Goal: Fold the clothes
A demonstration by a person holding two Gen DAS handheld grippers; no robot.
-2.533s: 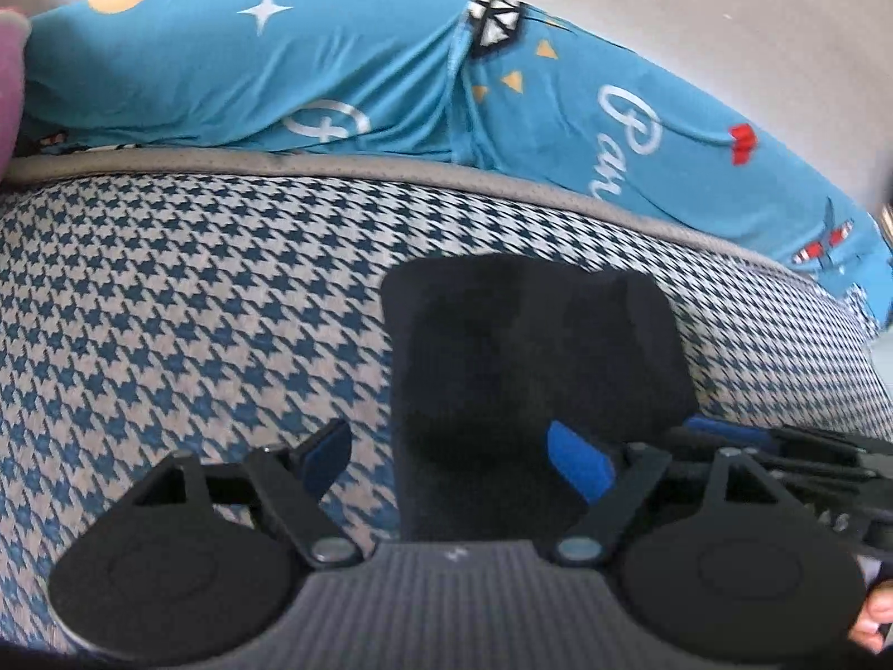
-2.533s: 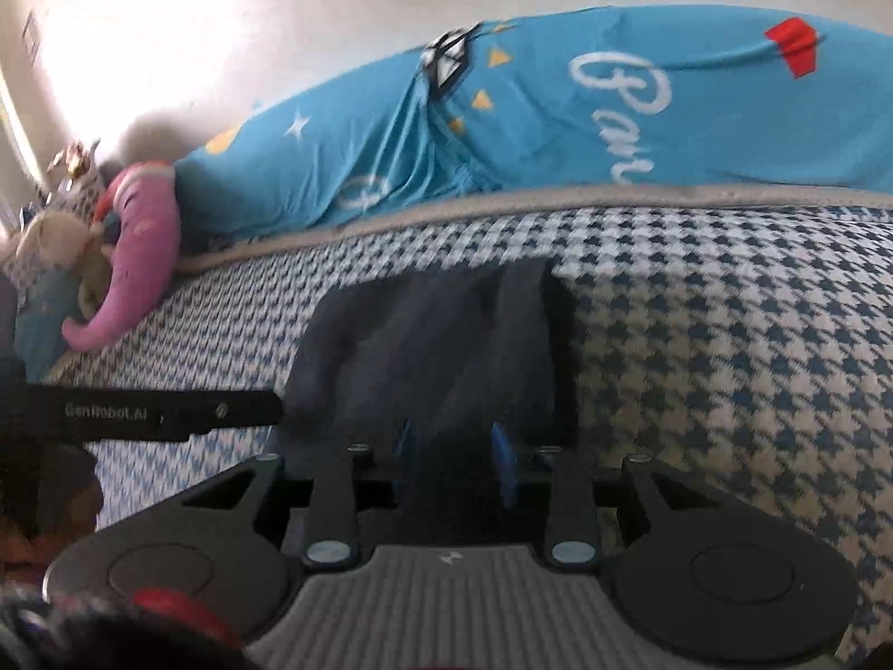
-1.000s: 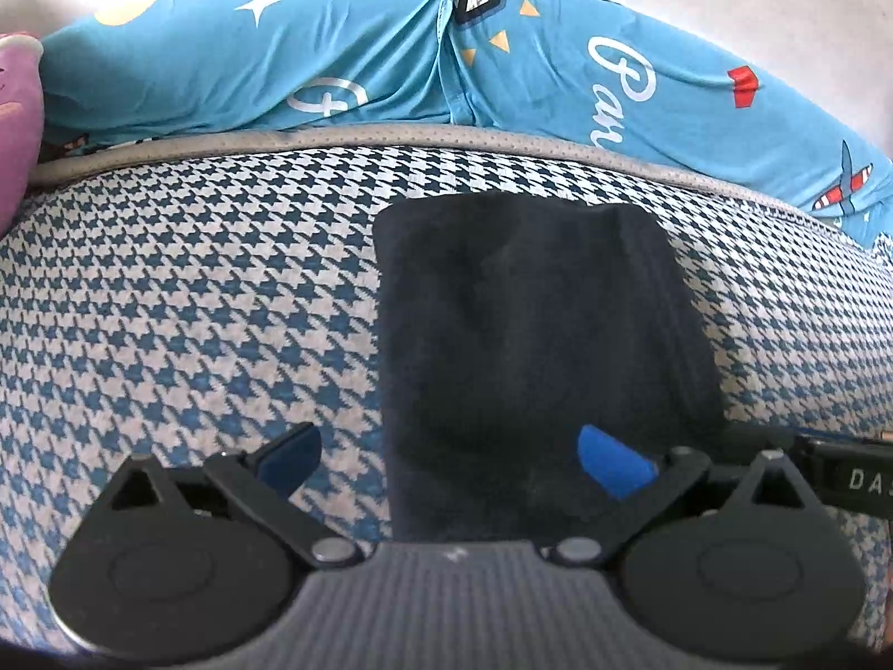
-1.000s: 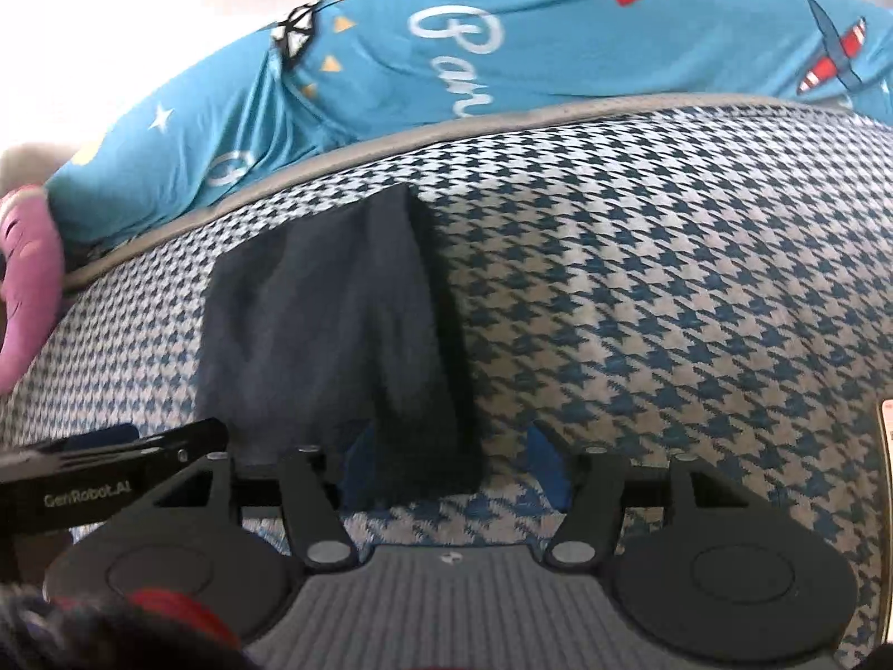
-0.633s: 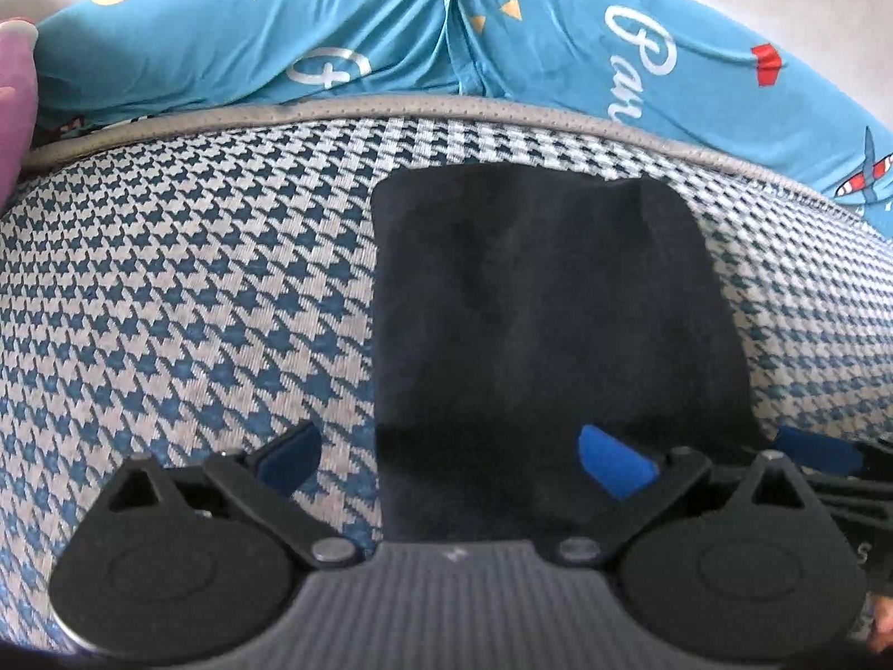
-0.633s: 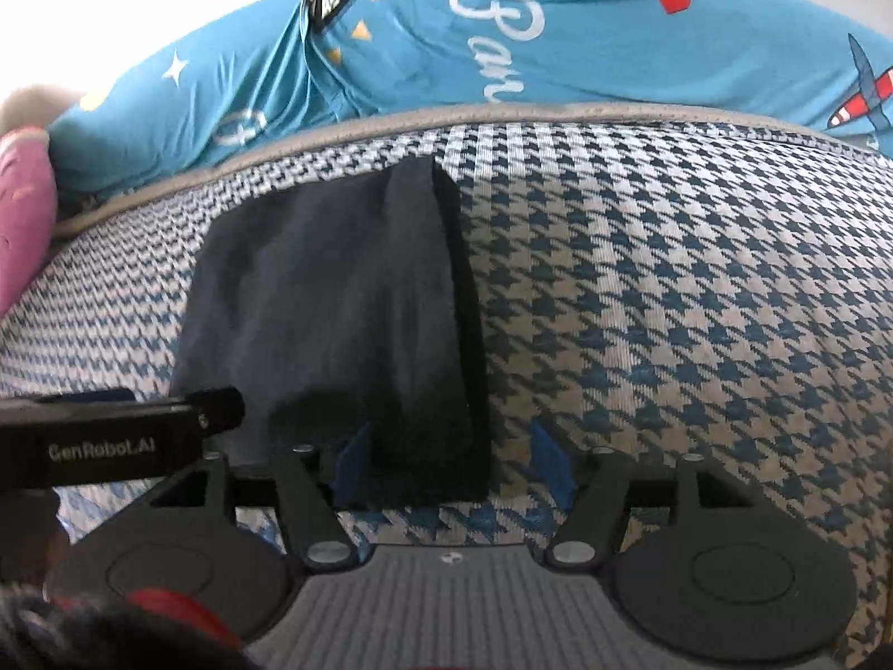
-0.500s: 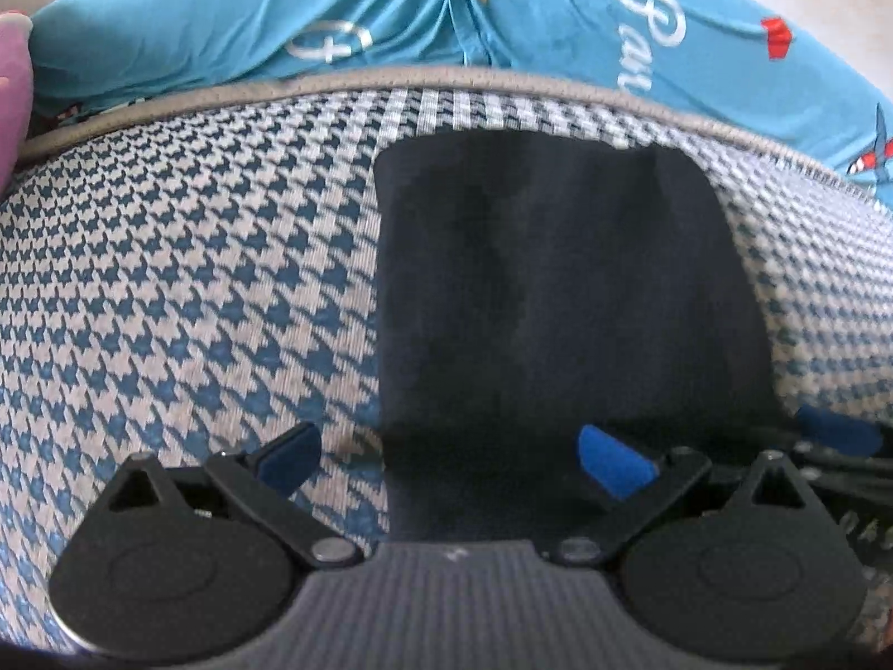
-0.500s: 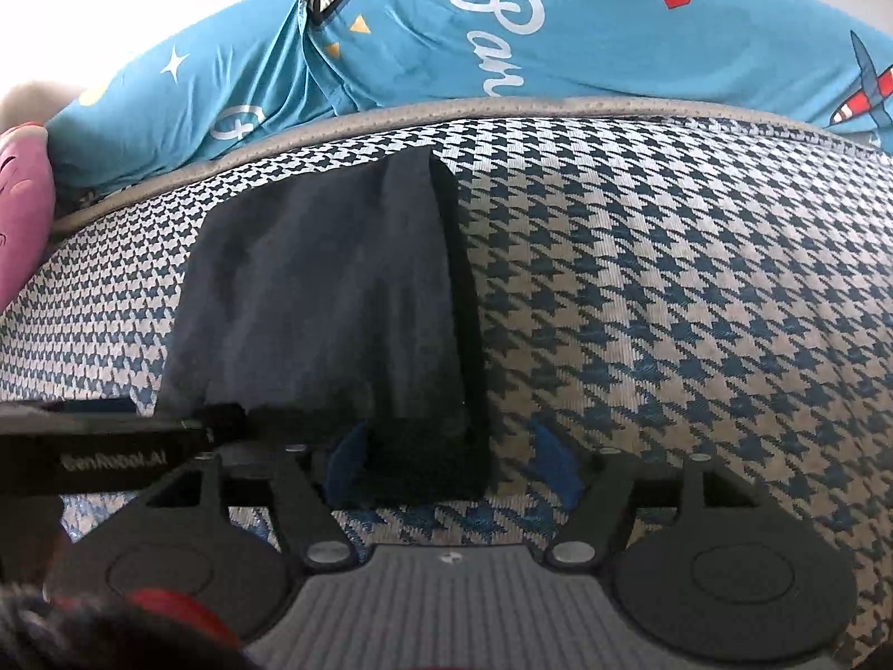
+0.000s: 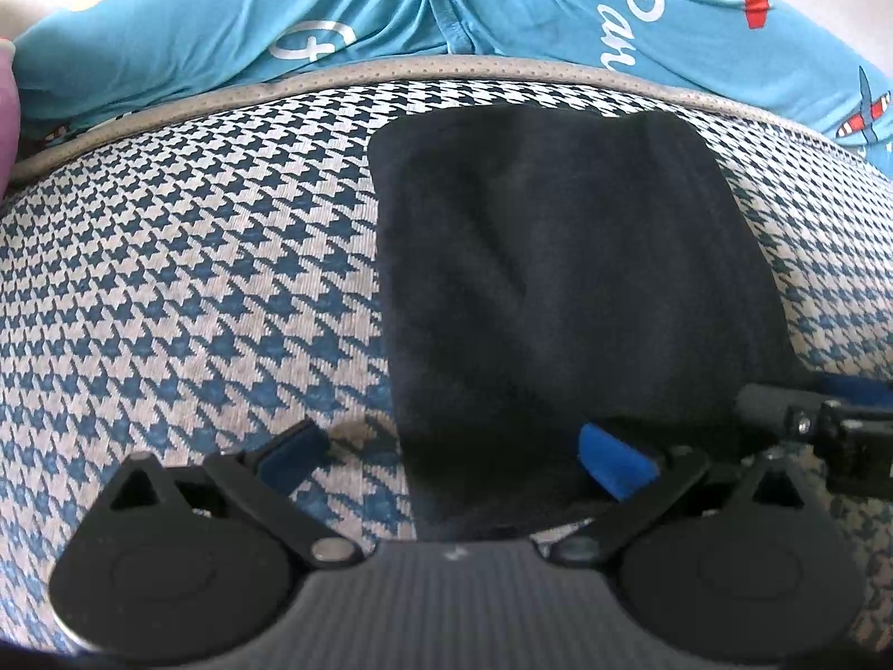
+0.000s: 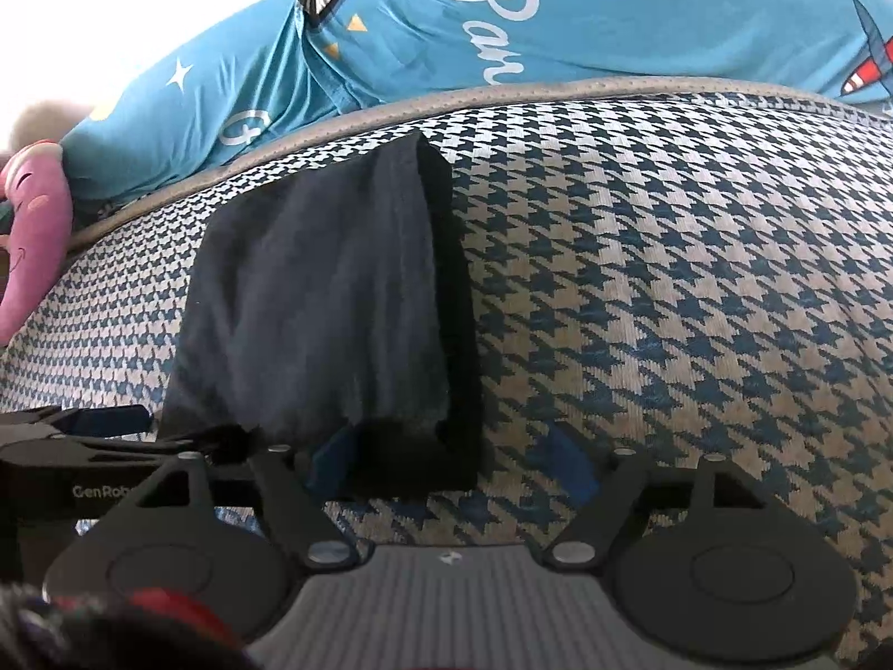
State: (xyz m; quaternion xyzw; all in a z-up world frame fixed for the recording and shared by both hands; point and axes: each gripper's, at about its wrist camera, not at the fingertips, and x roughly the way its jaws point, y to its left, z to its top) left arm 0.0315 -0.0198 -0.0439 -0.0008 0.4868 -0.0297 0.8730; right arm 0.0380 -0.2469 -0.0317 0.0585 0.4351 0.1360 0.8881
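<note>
A folded black garment (image 9: 558,279) lies flat on the houndstooth bed cover (image 9: 195,307). My left gripper (image 9: 452,452) is open and straddles the garment's near left corner: one blue pad rests over the cloth, the other over the bed cover. In the right wrist view the same garment (image 10: 323,307) shows thick stacked layers along its right edge. My right gripper (image 10: 452,463) is open around the near right corner, its left pad partly hidden by the cloth. Each gripper shows in the other's view, the right gripper (image 9: 826,424) and the left gripper (image 10: 83,435).
Bright blue printed bedding (image 9: 390,11) is bunched along the far side, behind a grey piped edge (image 9: 446,70). A pink plush toy (image 10: 33,234) lies at the far left. Bare houndstooth cover (image 10: 697,279) stretches to the right of the garment.
The right gripper, nearly shut on the cloth 2.5 s ago, has opened. Both grippers have since dropped low at the garment's near edge, which now looks larger.
</note>
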